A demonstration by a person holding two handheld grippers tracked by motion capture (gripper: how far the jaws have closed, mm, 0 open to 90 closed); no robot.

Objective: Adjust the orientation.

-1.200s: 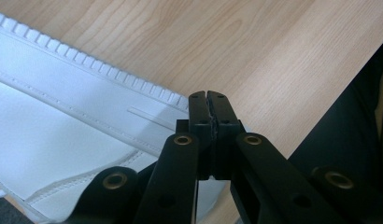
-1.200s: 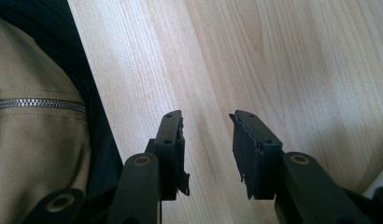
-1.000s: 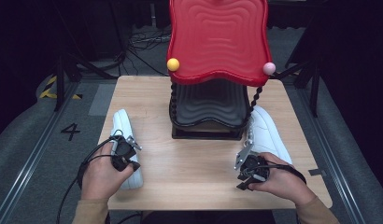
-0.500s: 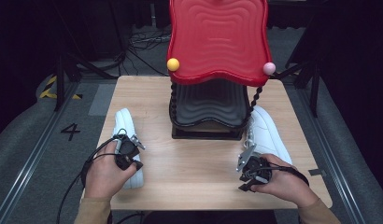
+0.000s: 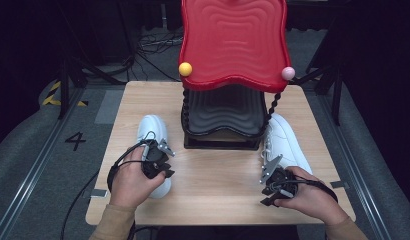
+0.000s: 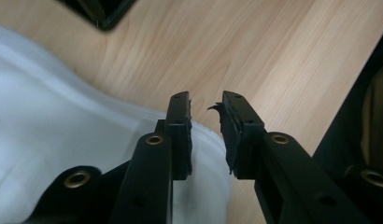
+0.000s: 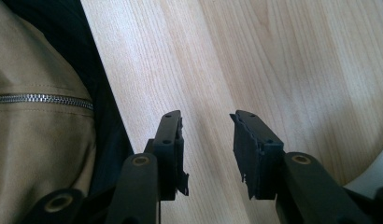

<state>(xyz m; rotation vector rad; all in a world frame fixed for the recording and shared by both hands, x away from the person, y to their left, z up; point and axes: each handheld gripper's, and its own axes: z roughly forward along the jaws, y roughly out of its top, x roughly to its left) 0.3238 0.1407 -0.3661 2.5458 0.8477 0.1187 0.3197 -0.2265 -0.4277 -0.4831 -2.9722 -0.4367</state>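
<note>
Left white sneaker (image 5: 152, 131), near-left on table (image 5: 218, 170) beside shoe rack (image 5: 223, 120): light, soft-sided, best pinched at collar; left gripper (image 6: 206, 114) just opened, empty above it; right gripper (image 7: 206, 140) apart, empty.

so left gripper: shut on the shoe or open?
Open. The left gripper jaws have just been opening; a gap shows between them, nothing in it, above the left white shoe.

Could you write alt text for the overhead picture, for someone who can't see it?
A person's hands hold the left gripper above a white left shoe and the open right gripper beside a white right shoe on a wooden table. Between the shoes stands a two-tier rack, red above black.
</note>
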